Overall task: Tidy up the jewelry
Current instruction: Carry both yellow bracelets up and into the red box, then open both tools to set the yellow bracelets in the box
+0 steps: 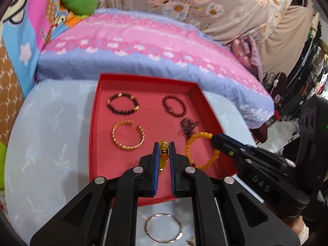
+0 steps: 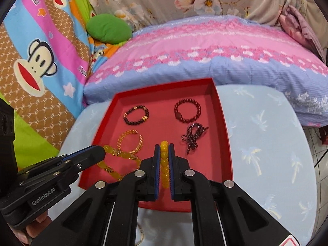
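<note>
A red tray (image 1: pixel 96 110) (image 2: pixel 225 127) lies on a pale blue cloth. In it lie a dark bead bracelet with gold spacers (image 1: pixel 122 104) (image 2: pixel 136 114), a dark red bead bracelet (image 1: pixel 174 105) (image 2: pixel 187 110), a twisted gold bangle (image 1: pixel 128 135) (image 2: pixel 130 140) and a dark knotted cord (image 1: pixel 188 127) (image 2: pixel 193 137). My left gripper (image 1: pixel 164 145) (image 2: pixel 102 151) is shut on an amber bead bracelet (image 1: pixel 164 153) (image 2: pixel 119 161) over the tray's near part. My right gripper (image 2: pixel 164 146) (image 1: pixel 215 141) is shut on a yellow bead bracelet (image 2: pixel 164 164) (image 1: pixel 199 149) beside it.
A silver ring bangle (image 1: pixel 163 228) lies on the cloth in front of the tray. A pink and lilac pillow (image 1: pixel 143 47) (image 2: pixel 205 57) lies behind the tray. A green cushion (image 2: pixel 108 28) and cartoon bedding (image 2: pixel 37 57) are at the left.
</note>
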`<state>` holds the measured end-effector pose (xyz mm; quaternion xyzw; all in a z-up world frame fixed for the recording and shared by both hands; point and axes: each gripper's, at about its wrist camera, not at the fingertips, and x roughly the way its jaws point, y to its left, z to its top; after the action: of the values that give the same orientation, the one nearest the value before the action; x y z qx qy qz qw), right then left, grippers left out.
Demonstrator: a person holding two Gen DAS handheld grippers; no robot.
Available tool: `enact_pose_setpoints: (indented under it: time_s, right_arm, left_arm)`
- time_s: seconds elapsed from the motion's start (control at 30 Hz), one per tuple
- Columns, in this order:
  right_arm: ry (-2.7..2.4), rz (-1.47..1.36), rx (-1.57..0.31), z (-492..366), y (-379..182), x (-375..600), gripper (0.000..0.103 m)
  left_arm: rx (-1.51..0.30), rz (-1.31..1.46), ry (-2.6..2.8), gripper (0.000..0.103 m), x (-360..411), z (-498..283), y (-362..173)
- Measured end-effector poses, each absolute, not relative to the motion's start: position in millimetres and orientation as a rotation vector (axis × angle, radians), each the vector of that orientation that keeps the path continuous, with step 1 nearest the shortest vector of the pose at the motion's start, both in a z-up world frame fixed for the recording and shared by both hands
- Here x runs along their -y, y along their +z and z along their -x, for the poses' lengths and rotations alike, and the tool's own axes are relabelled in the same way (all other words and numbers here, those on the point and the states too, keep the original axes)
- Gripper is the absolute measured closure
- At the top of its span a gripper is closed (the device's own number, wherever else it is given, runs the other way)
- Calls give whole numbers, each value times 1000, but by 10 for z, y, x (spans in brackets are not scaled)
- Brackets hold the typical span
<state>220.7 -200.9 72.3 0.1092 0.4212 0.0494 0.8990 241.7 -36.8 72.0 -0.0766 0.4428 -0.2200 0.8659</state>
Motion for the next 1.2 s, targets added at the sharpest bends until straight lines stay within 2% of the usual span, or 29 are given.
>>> enact_pose_setpoints:
  time_s: [0.2, 0.67, 0.7, 0.73, 0.8, 0.9, 1.2]
  right_arm:
    - [69, -213, -930, -2287, 414, 2068, 96]
    - [-9, -116, -914, -2235, 301, 2065, 95]
    - [-14, -114, -910, -2225, 309, 2065, 91]
    - [-14, -118, -904, -2212, 322, 2073, 89]
    - [-17, -127, -894, -2185, 352, 2089, 85]
    - [-19, -136, -881, -2133, 393, 2102, 82]
    - [-7, -115, -859, -1963, 536, 2048, 82]
  left_arm:
    - [-976, 122, -397, 94, 271, -2488, 371]
    - [-952, 24, -309, 94, 248, -2473, 252]
    - [-940, 31, -304, 89, 237, -2466, 261]
    - [-933, 37, -301, 80, 233, -2462, 266]
    - [-922, 44, -295, 73, 227, -2455, 291]
    - [-907, 40, -293, 73, 232, -2438, 328]
    - [-882, 31, -280, 73, 235, -2295, 436]
